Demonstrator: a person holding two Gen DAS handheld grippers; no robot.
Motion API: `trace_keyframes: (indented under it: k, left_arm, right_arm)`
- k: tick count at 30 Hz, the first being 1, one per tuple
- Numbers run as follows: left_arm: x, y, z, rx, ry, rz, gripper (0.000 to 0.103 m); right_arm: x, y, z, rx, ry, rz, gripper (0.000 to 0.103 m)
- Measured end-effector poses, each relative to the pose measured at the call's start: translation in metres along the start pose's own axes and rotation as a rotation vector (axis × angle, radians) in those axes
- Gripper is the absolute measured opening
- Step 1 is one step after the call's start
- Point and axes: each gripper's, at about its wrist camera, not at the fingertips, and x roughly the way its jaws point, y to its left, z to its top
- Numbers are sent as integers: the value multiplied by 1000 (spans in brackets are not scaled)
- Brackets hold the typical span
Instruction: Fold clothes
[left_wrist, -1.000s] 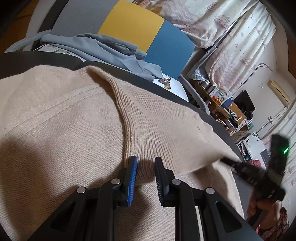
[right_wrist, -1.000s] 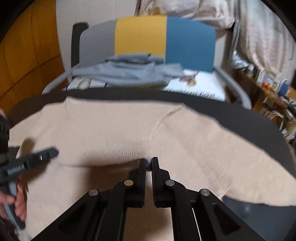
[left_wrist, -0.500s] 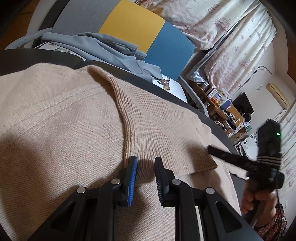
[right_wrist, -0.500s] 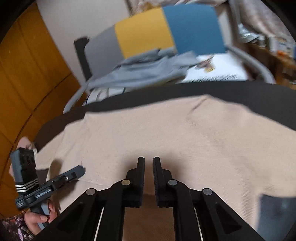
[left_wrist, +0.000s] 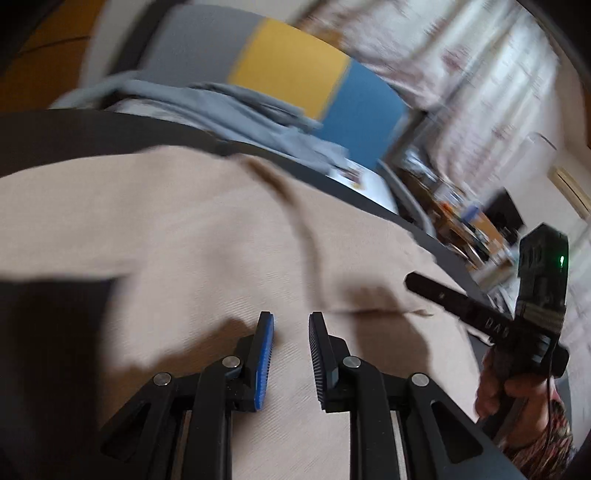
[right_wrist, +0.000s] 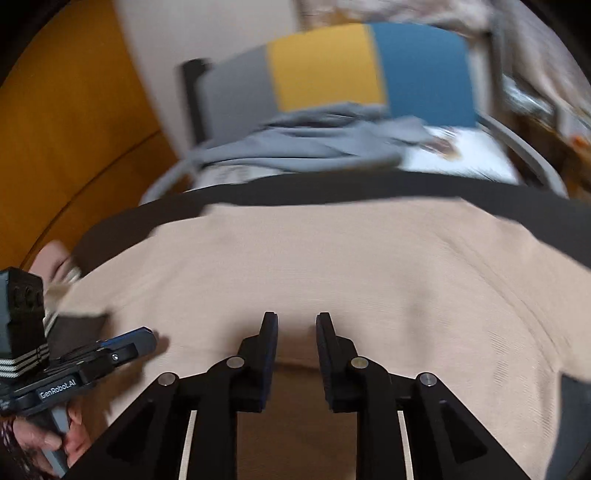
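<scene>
A beige knit sweater (left_wrist: 184, 229) lies spread over a dark table (left_wrist: 74, 129); it also fills the right wrist view (right_wrist: 351, 266). A folded flap of it ends in an edge (left_wrist: 369, 312) just ahead of my left gripper (left_wrist: 291, 321), which is open and empty above the fabric. My right gripper (right_wrist: 297, 321) is open and empty over the sweater. The right gripper shows at the right of the left wrist view (left_wrist: 410, 278); the left gripper shows at the lower left of the right wrist view (right_wrist: 147, 338).
Behind the table stands a chair with a grey, yellow and blue back (right_wrist: 332, 70), with a grey garment (right_wrist: 295, 147) heaped on its seat. An orange wall (right_wrist: 55, 129) is at the left. Curtains (left_wrist: 480, 74) and cluttered shelves (left_wrist: 461, 218) are at the right.
Both grippers have pulled back and opened wider. The right gripper was shut on the sweater a second ago and has let go. Both views are now blurred by motion.
</scene>
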Motion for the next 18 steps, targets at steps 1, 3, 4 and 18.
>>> trace_keyframes:
  k: [1,3,4,18]
  left_arm:
    - [-15,14,-6,-29,-21,27,20]
    - [-38,39,-17,-75,-53,70,22]
    - [-43,48,-23,-87,-54,89,23]
    - [-73,64,-35,73,-78,84,15]
  right_arm:
    - [3,13,2,-26,12,23,24]
    - [16,44,7,-86,43,62,28]
    - [24,60,11,-115,61,79,29]
    - [136,181,17,-252,171,15,30]
